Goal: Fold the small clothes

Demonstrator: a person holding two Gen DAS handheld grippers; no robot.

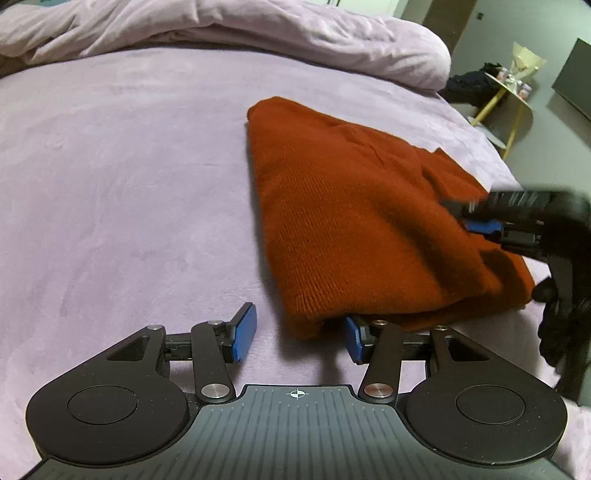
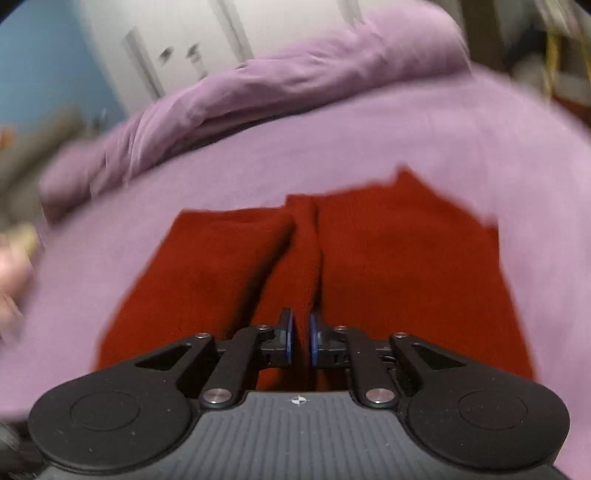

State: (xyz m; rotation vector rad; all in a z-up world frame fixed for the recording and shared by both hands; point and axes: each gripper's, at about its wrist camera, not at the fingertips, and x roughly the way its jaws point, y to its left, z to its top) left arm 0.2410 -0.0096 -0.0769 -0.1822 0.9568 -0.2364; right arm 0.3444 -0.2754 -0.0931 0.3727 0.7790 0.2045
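A rust-red knit garment (image 1: 362,221) lies folded on the lilac bed sheet (image 1: 129,192). My left gripper (image 1: 299,334) is open at the garment's near corner, its right blue pad under the cloth's edge, its left pad on bare sheet. My right gripper (image 1: 484,225) shows at the right, blurred, over the garment's far side. In the right wrist view the right gripper (image 2: 300,339) is nearly shut with a ridge of the red garment (image 2: 406,266) pinched between its blue pads.
A bunched lilac duvet (image 1: 258,33) lies along the far side of the bed. Beyond the bed's right edge stands a small yellow-legged side table (image 1: 513,92) with small items. The right wrist view is motion-blurred.
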